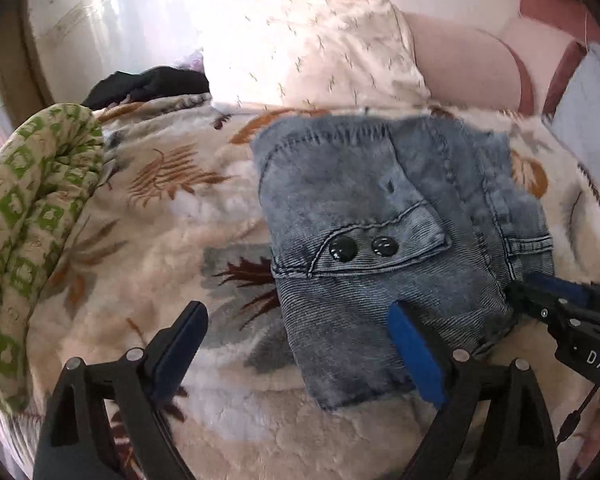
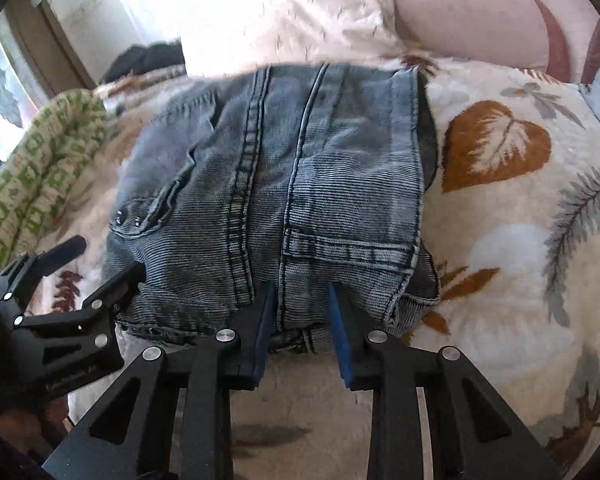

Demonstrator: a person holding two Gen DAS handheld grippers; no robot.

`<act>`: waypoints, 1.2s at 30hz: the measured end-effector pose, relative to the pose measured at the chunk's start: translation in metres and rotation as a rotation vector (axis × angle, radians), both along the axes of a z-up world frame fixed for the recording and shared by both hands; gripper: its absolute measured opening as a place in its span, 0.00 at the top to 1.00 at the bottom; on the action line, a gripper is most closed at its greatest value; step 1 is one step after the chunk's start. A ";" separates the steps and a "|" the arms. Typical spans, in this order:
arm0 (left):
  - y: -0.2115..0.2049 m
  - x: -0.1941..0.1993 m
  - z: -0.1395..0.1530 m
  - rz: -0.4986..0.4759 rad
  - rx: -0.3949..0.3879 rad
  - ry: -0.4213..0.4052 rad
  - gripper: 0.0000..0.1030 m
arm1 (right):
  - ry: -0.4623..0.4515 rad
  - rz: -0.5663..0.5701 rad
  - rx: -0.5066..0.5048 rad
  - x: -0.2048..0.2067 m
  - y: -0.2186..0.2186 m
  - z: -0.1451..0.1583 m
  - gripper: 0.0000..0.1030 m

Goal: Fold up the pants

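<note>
A pair of grey-blue jeans [image 1: 380, 208] lies folded into a thick rectangle on the leaf-print blanket [image 1: 160, 216], with two dark buttons facing up. My left gripper [image 1: 296, 308] is open wide at the stack's near left corner. Its blue right pad [image 1: 412, 344] rests on the denim and its other finger hangs over the blanket. In the right wrist view my right gripper [image 2: 300, 288] has its jaws narrowed on the near edge of the jeans [image 2: 300, 160], and denim around a seam fills the gap between the pads. The left gripper [image 2: 100, 260] shows there at the stack's left corner.
A green-and-cream patterned cloth [image 1: 32, 208] is bunched at the left. A black garment [image 1: 152, 84] lies at the back left. A white pillow [image 1: 332, 48] and a pink cushion [image 1: 468, 68] stand behind the jeans. Bare blanket [image 2: 500, 200] spreads to the right.
</note>
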State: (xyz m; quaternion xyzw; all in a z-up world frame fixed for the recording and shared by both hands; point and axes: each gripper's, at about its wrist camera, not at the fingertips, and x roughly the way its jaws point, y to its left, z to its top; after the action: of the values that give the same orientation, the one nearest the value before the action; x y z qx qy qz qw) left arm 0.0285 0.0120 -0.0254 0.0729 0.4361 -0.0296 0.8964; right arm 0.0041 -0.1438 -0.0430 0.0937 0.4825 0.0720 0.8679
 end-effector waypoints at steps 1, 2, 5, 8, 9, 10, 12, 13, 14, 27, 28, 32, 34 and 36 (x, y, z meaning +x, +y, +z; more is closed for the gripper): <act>0.000 -0.007 0.007 0.001 0.012 -0.036 0.10 | -0.006 -0.021 0.012 -0.004 -0.003 0.005 0.63; 0.000 -0.011 0.013 0.001 0.026 -0.067 0.10 | -0.019 -0.036 0.030 -0.009 -0.005 0.011 0.62; 0.003 -0.027 0.035 0.015 0.023 -0.143 0.04 | -0.118 -0.043 0.071 -0.029 -0.007 0.037 0.49; 0.007 -0.043 0.058 0.027 -0.010 -0.228 0.00 | -0.253 -0.039 0.024 -0.058 0.000 0.066 0.41; 0.008 -0.049 0.064 0.034 -0.013 -0.254 0.00 | -0.288 -0.028 0.014 -0.066 0.002 0.075 0.38; 0.010 -0.055 0.070 0.040 -0.022 -0.278 0.00 | -0.331 -0.016 0.004 -0.078 0.004 0.085 0.33; 0.013 -0.064 0.078 0.048 -0.037 -0.312 0.00 | -0.425 -0.001 -0.020 -0.100 0.006 0.103 0.28; 0.013 -0.069 0.081 0.053 -0.040 -0.328 0.00 | -0.464 0.003 -0.032 -0.107 0.007 0.109 0.24; 0.015 -0.071 0.082 0.054 -0.041 -0.343 0.00 | -0.506 0.004 -0.042 -0.114 0.007 0.116 0.23; 0.023 -0.066 0.073 0.100 -0.030 -0.337 0.00 | -0.599 -0.125 -0.071 -0.110 -0.005 0.113 0.10; 0.023 -0.064 0.073 0.103 -0.029 -0.339 0.00 | -0.602 -0.119 -0.080 -0.109 -0.003 0.112 0.10; 0.025 -0.054 0.074 0.119 -0.044 -0.352 0.00 | -0.597 -0.097 -0.123 -0.100 0.005 0.102 0.10; 0.024 -0.050 0.073 0.123 -0.032 -0.361 0.00 | -0.595 -0.085 -0.128 -0.097 0.008 0.097 0.10; 0.023 -0.046 0.072 0.121 -0.025 -0.362 0.00 | -0.589 -0.077 -0.136 -0.090 0.009 0.094 0.10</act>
State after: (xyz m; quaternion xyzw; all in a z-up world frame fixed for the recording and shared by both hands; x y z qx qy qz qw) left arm -0.0174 0.0348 0.0465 0.0396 0.2711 0.0326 0.9612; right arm -0.0862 -0.1351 0.0509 0.0288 0.2098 0.0308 0.9768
